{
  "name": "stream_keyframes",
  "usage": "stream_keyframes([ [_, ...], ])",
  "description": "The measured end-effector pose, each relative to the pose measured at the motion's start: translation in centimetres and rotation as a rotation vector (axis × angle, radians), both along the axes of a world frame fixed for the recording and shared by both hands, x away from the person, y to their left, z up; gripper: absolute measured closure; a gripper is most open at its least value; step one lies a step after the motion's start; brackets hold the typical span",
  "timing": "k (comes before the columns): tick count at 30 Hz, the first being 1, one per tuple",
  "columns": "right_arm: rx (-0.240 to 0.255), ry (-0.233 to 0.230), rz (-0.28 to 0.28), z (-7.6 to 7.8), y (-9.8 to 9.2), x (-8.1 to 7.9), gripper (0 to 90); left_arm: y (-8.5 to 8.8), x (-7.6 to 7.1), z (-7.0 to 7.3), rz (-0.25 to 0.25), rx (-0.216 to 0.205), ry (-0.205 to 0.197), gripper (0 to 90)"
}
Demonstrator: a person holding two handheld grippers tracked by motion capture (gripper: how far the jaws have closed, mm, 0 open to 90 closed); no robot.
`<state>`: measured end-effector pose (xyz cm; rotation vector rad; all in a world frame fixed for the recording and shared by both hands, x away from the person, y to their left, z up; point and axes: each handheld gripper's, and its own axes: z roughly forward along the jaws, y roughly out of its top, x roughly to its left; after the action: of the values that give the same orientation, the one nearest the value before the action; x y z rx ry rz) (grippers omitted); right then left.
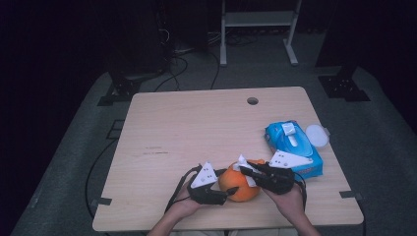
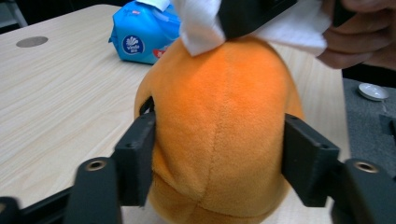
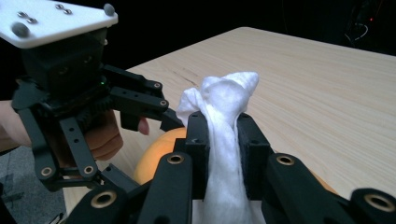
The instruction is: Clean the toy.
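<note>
An orange plush toy (image 1: 241, 189) stands near the table's front edge. My left gripper (image 1: 230, 191) comes in from its left. In the left gripper view the toy (image 2: 224, 121) sits between the gripper's (image 2: 219, 158) two black pads, which press into its sides. My right gripper (image 1: 246, 171) reaches over the top of the toy from the right, shut on a crumpled white wipe (image 1: 242, 162). The right gripper view shows the wipe (image 3: 224, 135) pinched upright between that gripper's (image 3: 223, 140) jaws, with orange plush (image 3: 156, 156) below. The wipe (image 2: 201, 25) rests against the toy's top.
A blue pack of wipes (image 1: 293, 145) lies to the right behind the toy, with a round white lid (image 1: 317, 135) beside it. A cable hole (image 1: 252, 101) is at the table's far edge. The wooden table (image 1: 196, 132) stretches to the left and back.
</note>
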<state>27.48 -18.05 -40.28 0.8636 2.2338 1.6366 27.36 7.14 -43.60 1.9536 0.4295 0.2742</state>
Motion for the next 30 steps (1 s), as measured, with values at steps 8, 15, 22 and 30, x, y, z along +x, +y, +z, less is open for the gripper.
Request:
stream_keyframes([
  [8,0.122,0.048,0.039,0.4,-0.4,0.0,76.9,1.1,-0.2,2.0,0.014,-0.040,-0.012,40.4],
  [15,0.045,0.056,0.017,-1.1,0.0,0.6,77.0,1.1,0.3,0.9,-0.008,-0.091,0.008,23.8],
  [22,0.052,0.048,-0.035,-1.1,-1.0,1.0,76.9,0.5,0.7,-0.6,0.030,-0.105,0.034,18.3],
  [30,0.072,-0.022,0.044,0.9,0.1,-0.6,77.0,0.3,-0.4,1.2,0.026,-0.065,-0.015,40.8],
])
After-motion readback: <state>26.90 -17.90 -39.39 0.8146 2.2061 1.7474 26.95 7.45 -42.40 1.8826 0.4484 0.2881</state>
